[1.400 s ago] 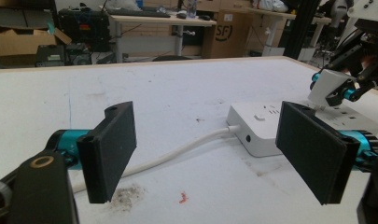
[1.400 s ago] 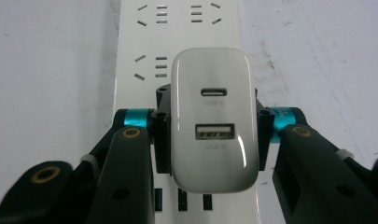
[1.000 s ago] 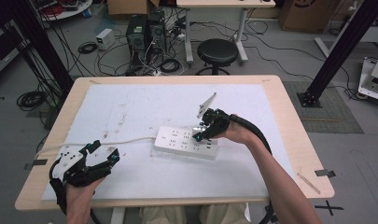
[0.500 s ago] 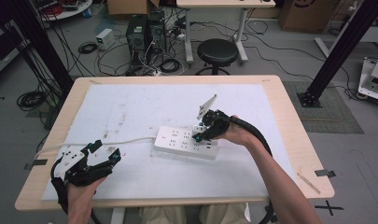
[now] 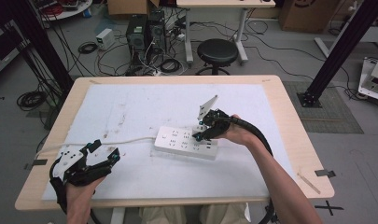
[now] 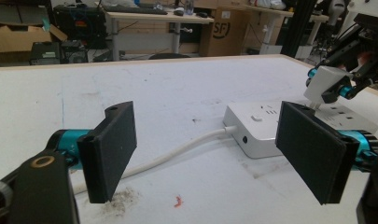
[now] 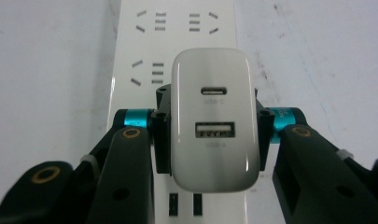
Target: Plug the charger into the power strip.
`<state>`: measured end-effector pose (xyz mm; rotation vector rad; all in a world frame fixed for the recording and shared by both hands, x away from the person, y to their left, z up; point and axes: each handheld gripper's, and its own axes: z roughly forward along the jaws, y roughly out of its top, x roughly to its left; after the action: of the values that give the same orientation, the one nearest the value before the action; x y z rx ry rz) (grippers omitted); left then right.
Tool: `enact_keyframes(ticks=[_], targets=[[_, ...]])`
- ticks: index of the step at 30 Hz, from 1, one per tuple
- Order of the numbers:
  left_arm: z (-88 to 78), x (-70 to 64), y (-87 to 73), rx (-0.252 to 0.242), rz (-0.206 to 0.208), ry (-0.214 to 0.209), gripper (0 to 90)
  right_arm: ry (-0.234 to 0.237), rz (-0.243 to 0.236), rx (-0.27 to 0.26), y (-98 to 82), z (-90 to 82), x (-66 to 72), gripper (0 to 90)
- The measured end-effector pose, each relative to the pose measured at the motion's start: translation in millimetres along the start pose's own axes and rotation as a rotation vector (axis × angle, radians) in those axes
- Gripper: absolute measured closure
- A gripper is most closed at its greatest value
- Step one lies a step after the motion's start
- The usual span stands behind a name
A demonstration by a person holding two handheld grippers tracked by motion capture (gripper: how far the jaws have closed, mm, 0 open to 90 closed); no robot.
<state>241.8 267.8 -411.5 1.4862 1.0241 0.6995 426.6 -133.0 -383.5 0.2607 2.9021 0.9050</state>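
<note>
A white power strip (image 5: 176, 139) lies on the white mat near the table's middle, and its cord (image 5: 112, 141) runs off to the left. My right gripper (image 5: 199, 132) hangs over the strip's right half, shut on a white USB charger (image 7: 215, 121). That charger's USB-C and USB-A ports face the camera in the right gripper view, above the strip (image 7: 177, 28). In the left gripper view the charger (image 6: 324, 84) is tilted with its prongs down at the strip (image 6: 263, 122); I cannot tell if they are in a socket. My left gripper (image 5: 105, 149) rests near the table's front left, open, nothing between its pads (image 6: 115, 144).
The white mat (image 5: 144, 105) covers most of the wooden table (image 5: 289, 121). Beyond the far edge stand a black stool (image 5: 217, 50) and computer cases (image 5: 144, 32) among floor cables. A patch of dirt (image 6: 119, 198) lies on the mat by my left gripper.
</note>
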Motion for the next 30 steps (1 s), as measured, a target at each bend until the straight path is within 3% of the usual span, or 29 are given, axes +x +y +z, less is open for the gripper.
enact_keyframes(ticks=[4,13,15,21,22,27,30], targets=[[-0.7,0.8,-1.7,0.002,-0.007,0.003,20.5,0.047,0.015,-0.011,-0.4,0.7,-1.0,63.6],[-1.3,2.0,-2.4,0.000,-0.010,0.004,20.5,0.042,0.014,0.011,-4.3,1.4,-3.0,63.6],[-0.5,2.8,-3.2,0.006,-0.010,0.004,20.5,0.031,-0.009,0.020,-1.3,2.8,-1.6,63.6],[1.3,2.2,-4.5,0.010,-0.013,0.004,20.5,0.028,-0.009,0.038,2.6,4.9,-1.4,63.7],[1.5,1.2,-4.5,0.007,-0.014,0.003,20.5,0.015,-0.020,0.098,2.7,10.9,0.9,63.8],[5.5,-0.5,-2.6,0.008,-0.022,-0.004,20.5,0.020,-0.010,0.063,0.0,12.1,0.6,63.8],[8.1,-2.9,2.4,0.005,-0.004,-0.016,20.5,0.034,0.012,0.017,-6.2,12.2,-2.5,63.8]])
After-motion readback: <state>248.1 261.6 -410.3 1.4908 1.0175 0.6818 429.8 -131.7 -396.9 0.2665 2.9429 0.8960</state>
